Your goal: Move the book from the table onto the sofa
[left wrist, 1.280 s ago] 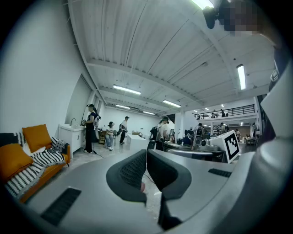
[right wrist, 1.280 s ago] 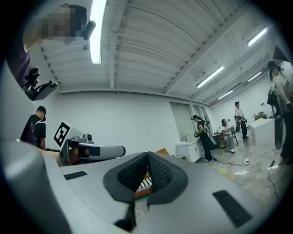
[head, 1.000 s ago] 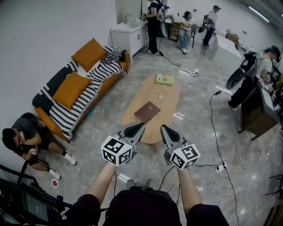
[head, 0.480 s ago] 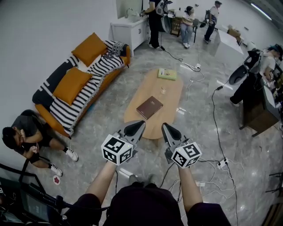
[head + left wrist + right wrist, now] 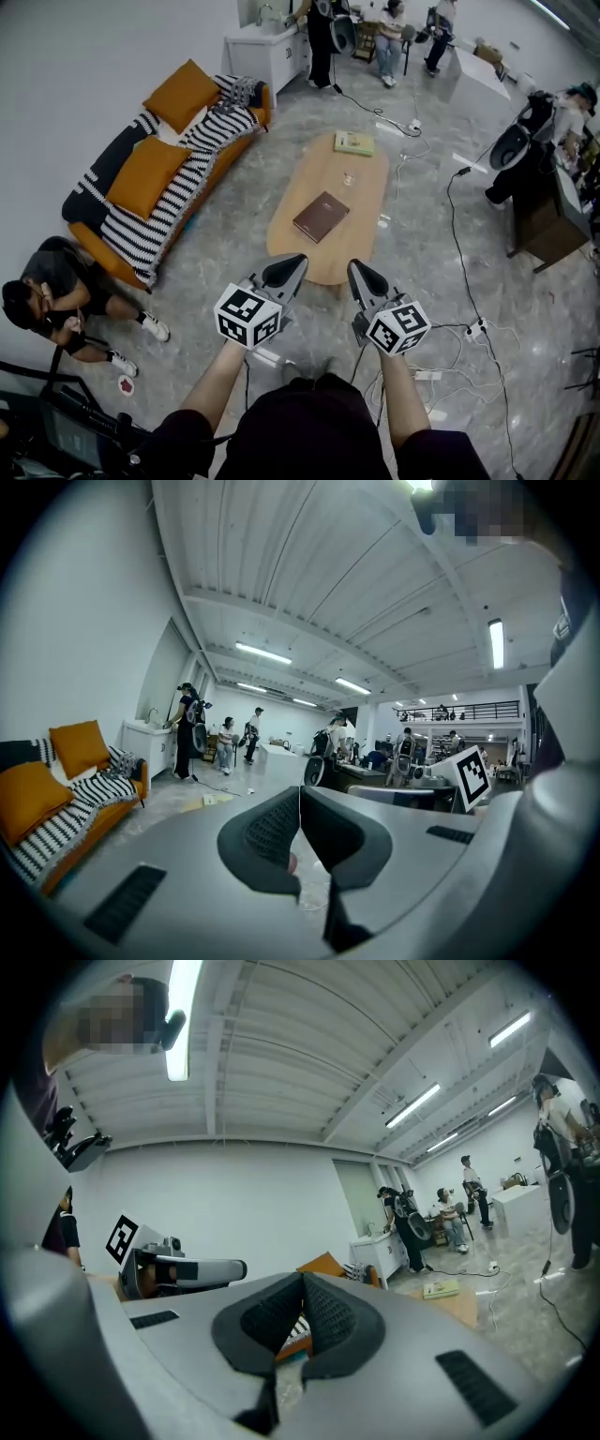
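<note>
A dark brown book (image 5: 321, 217) lies flat near the middle of the oval wooden table (image 5: 286, 225). An orange sofa (image 5: 230, 164) with a striped throw and orange cushions stands along the left wall, also in the left gripper view as the sofa (image 5: 56, 789). My left gripper (image 5: 287, 269) and right gripper (image 5: 362, 277) hang side by side in front of the table's near end, short of the book. Both are shut with nothing between the jaws, as the left gripper (image 5: 299, 799) and right gripper (image 5: 302, 1288) views show.
A green book (image 5: 353, 143) and a small clear object (image 5: 349, 177) lie on the table's far end. A person (image 5: 52, 300) sits on the floor left of the sofa. Cables and a power strip (image 5: 473, 329) trail over the floor at right. Several people stand at the back.
Both grippers have sunk a little and moved toward the table together. The table and book now sit higher in the head view. Both stayed shut.
</note>
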Motion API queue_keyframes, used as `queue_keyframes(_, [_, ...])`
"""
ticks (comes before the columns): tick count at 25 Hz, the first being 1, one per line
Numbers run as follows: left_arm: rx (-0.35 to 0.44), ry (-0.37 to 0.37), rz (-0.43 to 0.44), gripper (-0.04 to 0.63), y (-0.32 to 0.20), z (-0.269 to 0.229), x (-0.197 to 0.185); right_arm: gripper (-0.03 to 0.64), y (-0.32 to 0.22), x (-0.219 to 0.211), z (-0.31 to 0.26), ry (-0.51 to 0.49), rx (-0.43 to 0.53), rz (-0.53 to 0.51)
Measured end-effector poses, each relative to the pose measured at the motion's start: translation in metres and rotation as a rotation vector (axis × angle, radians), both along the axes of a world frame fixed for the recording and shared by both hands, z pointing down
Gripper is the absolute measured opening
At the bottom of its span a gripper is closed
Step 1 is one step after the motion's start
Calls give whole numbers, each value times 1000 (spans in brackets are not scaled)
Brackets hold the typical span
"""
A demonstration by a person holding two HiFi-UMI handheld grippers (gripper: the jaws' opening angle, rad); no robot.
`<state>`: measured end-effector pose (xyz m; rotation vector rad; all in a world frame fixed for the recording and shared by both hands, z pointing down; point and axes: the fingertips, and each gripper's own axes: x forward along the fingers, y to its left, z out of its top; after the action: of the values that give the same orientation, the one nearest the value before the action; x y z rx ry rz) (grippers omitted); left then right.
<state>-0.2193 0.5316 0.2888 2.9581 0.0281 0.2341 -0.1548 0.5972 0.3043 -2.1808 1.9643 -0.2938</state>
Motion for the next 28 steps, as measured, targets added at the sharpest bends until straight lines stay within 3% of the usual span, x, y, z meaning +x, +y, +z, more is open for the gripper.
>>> queue_keyframes(7, [-20,-9,14,15,-19,15,5,25,-14,4,15,-10,-23,22])
queue_keyframes(15, [-44,-33,5,15,-57,37,36,25,-49,43,34,-32,-37,31])
queue_keyframes(28, [-78,-78,-35,15,-119,62,120,25,-115,130,60,-84,-63,2])
